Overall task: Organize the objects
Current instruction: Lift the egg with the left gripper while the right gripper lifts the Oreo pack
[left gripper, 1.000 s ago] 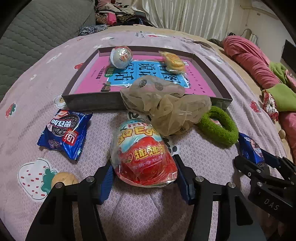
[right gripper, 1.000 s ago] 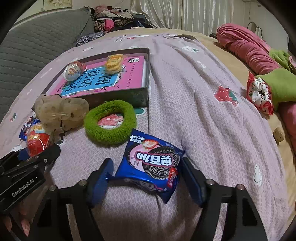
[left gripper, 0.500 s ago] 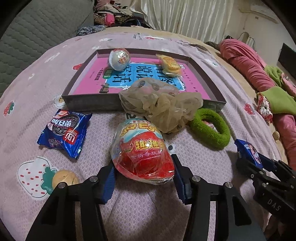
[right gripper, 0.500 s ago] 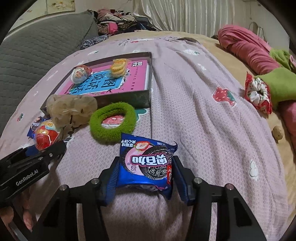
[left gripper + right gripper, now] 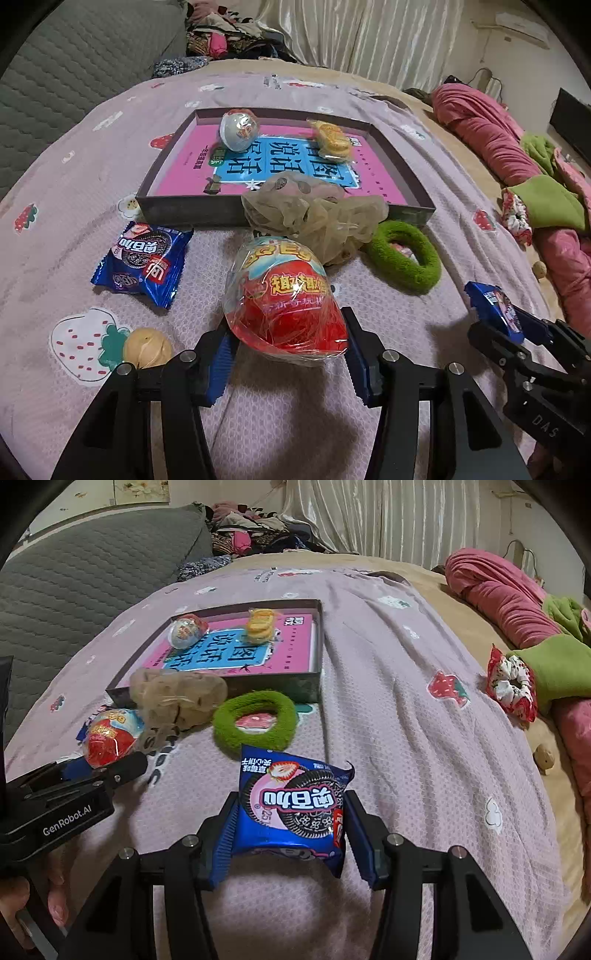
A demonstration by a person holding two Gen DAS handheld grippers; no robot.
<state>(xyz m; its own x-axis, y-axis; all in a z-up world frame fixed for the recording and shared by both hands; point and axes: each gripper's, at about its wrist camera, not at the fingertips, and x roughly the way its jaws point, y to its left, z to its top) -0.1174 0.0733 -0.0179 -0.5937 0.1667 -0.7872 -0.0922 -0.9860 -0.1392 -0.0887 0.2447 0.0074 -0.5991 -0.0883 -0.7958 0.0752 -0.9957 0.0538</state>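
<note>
both grippers apparently clamped

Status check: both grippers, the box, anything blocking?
Left gripper shut on red toy egg. Right gripper shut on blue cookie packet. Beige scrunchie lies against the box front wall.

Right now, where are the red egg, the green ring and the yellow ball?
Red egg (image 5: 291, 314), left wrist view, red lower half.
Green ring (image 5: 255, 723), right wrist view, front rim.
Yellow ball (image 5: 147, 347), left wrist view, its middle.

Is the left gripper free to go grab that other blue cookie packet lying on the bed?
Probably not yet: the left gripper is shut on the red toy egg. The blue cookie packet itself lies uncovered.
</note>
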